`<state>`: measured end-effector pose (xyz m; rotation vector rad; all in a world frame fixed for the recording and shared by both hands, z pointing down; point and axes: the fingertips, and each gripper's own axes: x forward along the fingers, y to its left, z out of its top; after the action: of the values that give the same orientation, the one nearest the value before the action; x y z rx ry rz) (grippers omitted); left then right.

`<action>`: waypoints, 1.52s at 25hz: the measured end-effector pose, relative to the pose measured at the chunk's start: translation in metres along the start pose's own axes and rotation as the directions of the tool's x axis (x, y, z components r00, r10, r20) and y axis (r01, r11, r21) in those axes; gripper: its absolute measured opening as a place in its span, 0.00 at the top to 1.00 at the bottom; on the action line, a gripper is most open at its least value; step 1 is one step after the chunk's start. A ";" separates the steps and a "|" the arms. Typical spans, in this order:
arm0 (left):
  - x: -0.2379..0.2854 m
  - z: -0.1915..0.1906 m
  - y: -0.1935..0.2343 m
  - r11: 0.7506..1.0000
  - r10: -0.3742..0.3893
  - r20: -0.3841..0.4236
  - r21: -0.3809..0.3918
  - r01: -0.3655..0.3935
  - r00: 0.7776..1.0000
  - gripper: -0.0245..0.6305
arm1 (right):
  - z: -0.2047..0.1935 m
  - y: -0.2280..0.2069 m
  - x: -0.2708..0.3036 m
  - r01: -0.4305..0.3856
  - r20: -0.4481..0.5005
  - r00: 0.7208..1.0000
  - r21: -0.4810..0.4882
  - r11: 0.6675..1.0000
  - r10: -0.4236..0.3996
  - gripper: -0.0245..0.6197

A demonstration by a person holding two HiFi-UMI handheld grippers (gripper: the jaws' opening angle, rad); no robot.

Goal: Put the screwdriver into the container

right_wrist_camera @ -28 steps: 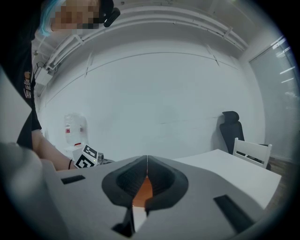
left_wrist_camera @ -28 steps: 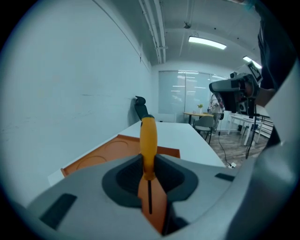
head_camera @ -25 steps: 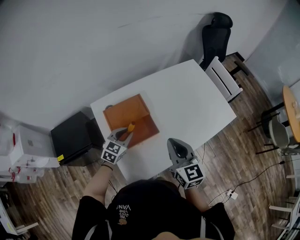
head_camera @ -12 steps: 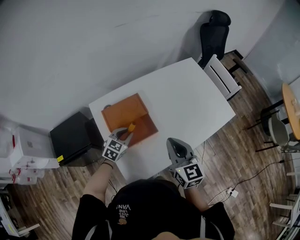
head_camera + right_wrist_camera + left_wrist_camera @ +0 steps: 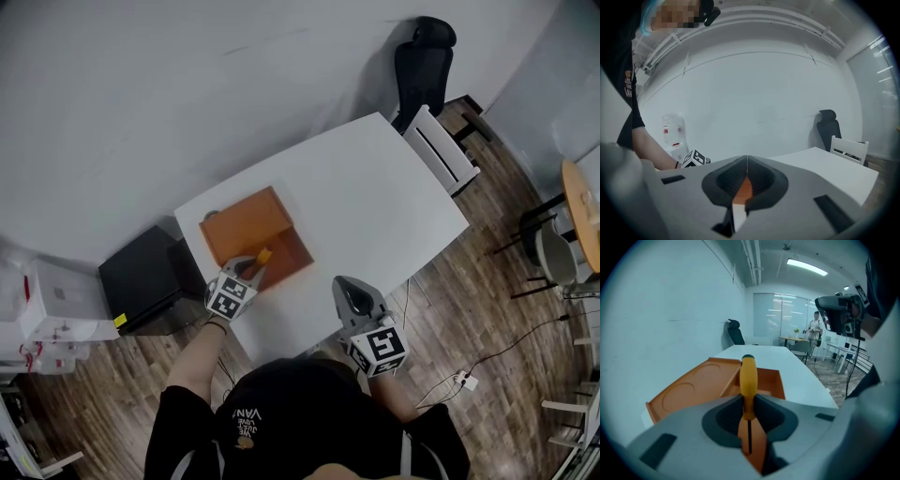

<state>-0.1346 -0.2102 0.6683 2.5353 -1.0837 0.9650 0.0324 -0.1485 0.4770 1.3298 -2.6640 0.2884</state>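
Observation:
My left gripper (image 5: 251, 268) is shut on a screwdriver (image 5: 749, 385) with a yellow-orange handle and a black cap. The handle sticks out forward past the jaws, over the near edge of the orange container (image 5: 255, 236). That container (image 5: 703, 385) is an open box with its lid folded flat to the left; round hollows show in the lid. The screwdriver handle (image 5: 263, 254) shows as a small orange tip over the box in the head view. My right gripper (image 5: 353, 298) hangs over the table's front edge, shut, with nothing between its jaws (image 5: 747, 174).
The white table (image 5: 375, 202) stretches to the right of the container. A black office chair (image 5: 417, 66) and a white chair (image 5: 441, 155) stand at its far end. A black box (image 5: 145, 277) sits on the wood floor left of the table.
The view has shifted slightly; the left gripper with the screwdriver stays at the container's near edge. The right gripper has not moved.

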 end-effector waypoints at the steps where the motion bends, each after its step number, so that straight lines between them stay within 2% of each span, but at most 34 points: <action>1: 0.001 0.000 0.000 1.000 -0.003 -0.008 0.003 0.003 1.000 0.84 | 0.000 -0.001 0.000 0.002 0.000 1.000 0.001 1.000 -0.002 0.94; 22: 0.041 -0.013 0.001 0.999 -0.042 -0.166 0.013 0.045 0.985 0.84 | -0.009 -0.018 -0.016 0.064 -0.007 0.998 0.026 0.998 -0.064 0.94; 38: 0.054 -0.028 0.000 0.998 -0.057 -0.320 0.012 0.065 0.946 0.84 | -0.014 -0.021 -0.021 0.083 -0.020 0.996 0.034 0.996 -0.082 0.94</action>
<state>-0.1201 -0.2284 0.7249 2.3045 -0.8969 1.3199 0.0624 -0.1408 0.4878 1.4359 -2.5924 0.3359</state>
